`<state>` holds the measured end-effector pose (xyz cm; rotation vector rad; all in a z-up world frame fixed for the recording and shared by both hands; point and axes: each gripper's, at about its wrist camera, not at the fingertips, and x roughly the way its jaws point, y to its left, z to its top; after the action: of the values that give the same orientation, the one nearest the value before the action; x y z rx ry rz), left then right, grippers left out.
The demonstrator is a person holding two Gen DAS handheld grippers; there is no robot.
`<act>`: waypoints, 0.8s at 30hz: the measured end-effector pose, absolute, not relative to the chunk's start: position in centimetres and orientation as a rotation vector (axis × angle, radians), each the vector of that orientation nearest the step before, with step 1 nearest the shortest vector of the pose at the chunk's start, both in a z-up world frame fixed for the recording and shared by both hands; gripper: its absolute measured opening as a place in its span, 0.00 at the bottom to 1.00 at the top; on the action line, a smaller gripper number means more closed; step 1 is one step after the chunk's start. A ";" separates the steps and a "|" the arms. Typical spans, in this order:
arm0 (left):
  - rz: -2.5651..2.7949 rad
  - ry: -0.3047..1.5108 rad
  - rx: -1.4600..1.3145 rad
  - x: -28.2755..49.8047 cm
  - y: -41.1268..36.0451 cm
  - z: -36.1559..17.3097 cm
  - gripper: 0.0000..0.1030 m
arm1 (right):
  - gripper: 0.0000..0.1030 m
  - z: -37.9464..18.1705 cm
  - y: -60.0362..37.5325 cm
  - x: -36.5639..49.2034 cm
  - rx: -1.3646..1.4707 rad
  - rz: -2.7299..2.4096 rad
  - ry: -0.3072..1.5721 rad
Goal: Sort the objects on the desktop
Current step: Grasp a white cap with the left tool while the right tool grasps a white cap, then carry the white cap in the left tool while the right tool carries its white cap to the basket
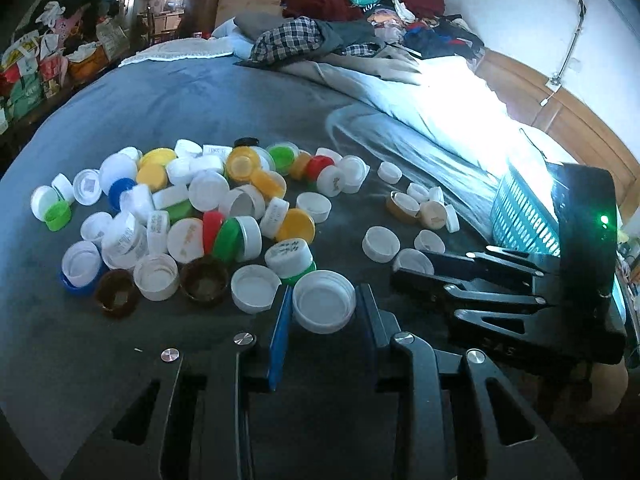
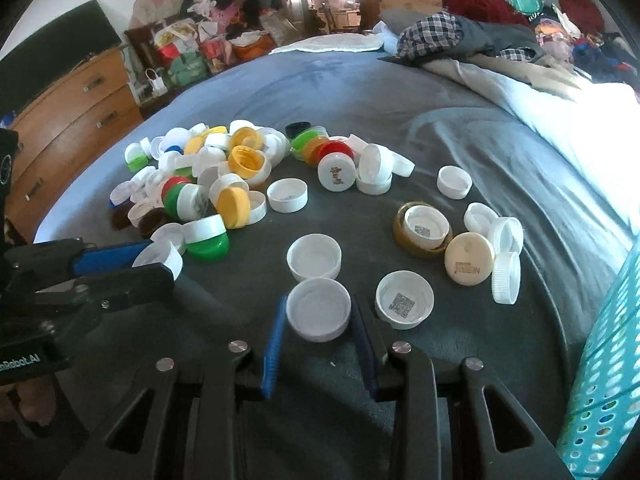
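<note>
Left to right. Main pile of bottle caps [image 2: 224,184] sits on the grey bedspread [image 2: 360,92] toward the left: mostly white, with yellow, green, red, blue and brown mixed in, many tipped on edge or nested.

Your left gripper [image 1: 323,312] is clamped on a white cap [image 1: 324,306], open side up, at the near edge of that pile, pads on opposite sides of the skirt.

Your right gripper [image 2: 318,320] has a second white cap [image 2: 319,309] between its blue pads, open side up. Fingers are close on either side, but I can't tell if they're actually pressing yet.

Handling, my read: these are light, stiff, thin-walled plastic with ribbed skirts. Take them across the skirt, not by the rim edge. Squeeze gently; they'll pop out or flex if pinched hard, and the soft bedding lets them tilt.

Further right is a smaller loose group: a gold cap [image 2: 423,236] with a white one nested inside, a beige cap [image 2: 469,258], several whites.

Far right: turquoise perforated basket [image 2: 600,360]. Its inside isn't visible, so contents unknown.
</note>
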<state>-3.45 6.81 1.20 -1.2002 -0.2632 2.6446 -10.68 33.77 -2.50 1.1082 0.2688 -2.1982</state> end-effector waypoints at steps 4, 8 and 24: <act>2.663 -0.264 -1.158 -2.7 6.7 3.0 0.26 | 0.34 -0.3 34.7 -9.2 1.096 -2.201 0.236; 2.675 -0.252 -1.109 -1.7 7.0 5.4 0.26 | 0.34 3.4 36.0 -7.0 1.026 -2.233 0.210; 2.596 -0.099 -0.914 -2.8 15.7 16.7 0.26 | 0.34 17.0 47.9 -5.6 0.854 -2.529 0.146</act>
<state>-2.82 15.73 16.75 -0.9137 -0.0986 2.5956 -5.57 47.95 16.96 0.8543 0.1455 -2.5289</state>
